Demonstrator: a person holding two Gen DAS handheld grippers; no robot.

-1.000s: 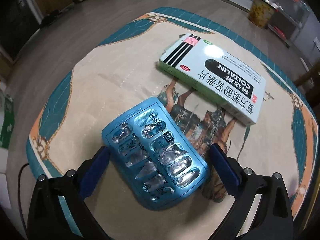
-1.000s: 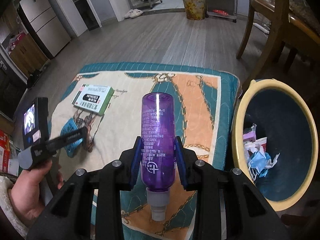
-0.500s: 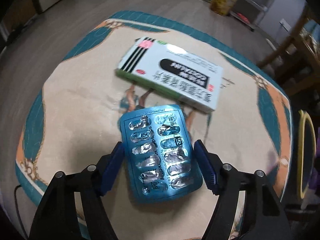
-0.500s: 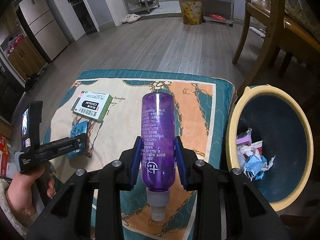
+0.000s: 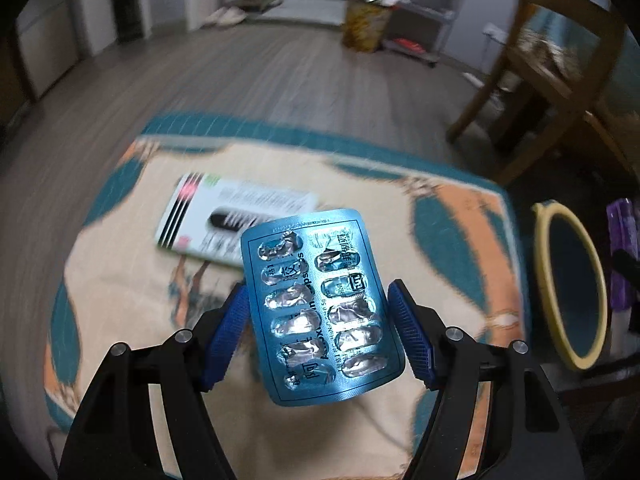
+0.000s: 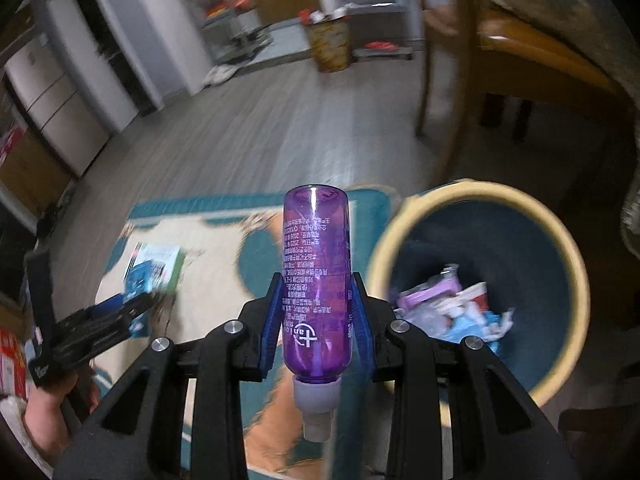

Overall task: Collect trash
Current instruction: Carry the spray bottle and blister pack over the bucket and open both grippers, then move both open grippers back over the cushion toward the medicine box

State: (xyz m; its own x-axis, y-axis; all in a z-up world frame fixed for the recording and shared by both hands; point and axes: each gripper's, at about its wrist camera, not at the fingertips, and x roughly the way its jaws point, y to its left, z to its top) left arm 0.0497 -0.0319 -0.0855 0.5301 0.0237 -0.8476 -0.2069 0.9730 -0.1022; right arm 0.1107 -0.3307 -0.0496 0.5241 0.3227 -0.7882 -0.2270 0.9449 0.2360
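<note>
Wood-look flooring carries a patterned mat (image 5: 132, 288) with a teal border, and a yellow-rimmed trash bin (image 6: 576, 272) stands on the floor just off the mat's right edge, beside a wooden chair (image 5: 560, 80).

Your right gripper (image 6: 316, 320) is clamped on a purple spray bottle (image 6: 316, 272). The bottle's long axis runs along the fingers: base pointing away from you, white nozzle toward the wrist. In the right wrist view the bin opening lies to the right of the bottle and slightly ahead, with its near rim close to the right finger. The bottle is not yet over the opening. Trash already lies in the bin's bottom.

Your left gripper (image 5: 320, 328) is closed on a blue blister pack (image 5: 316, 308), gripped across its short width. The jaws have just been closing, with the pack between them. The pack's long axis runs roughly along the fingers, leaning a little to the left at its far end, foil pockets facing the camera. It appears lifted clear of the mat. In the left wrist view the bin sits well to the right, past the mat's right edge.

A white medicine box (image 5: 224, 216) lies flat on the mat beyond the pack, toward the left edge, its long axis across the view.

Judgement: the right hand is nearer the bin. Move the bottle rightward over the opening first, then carry the pack across the mat.
</note>
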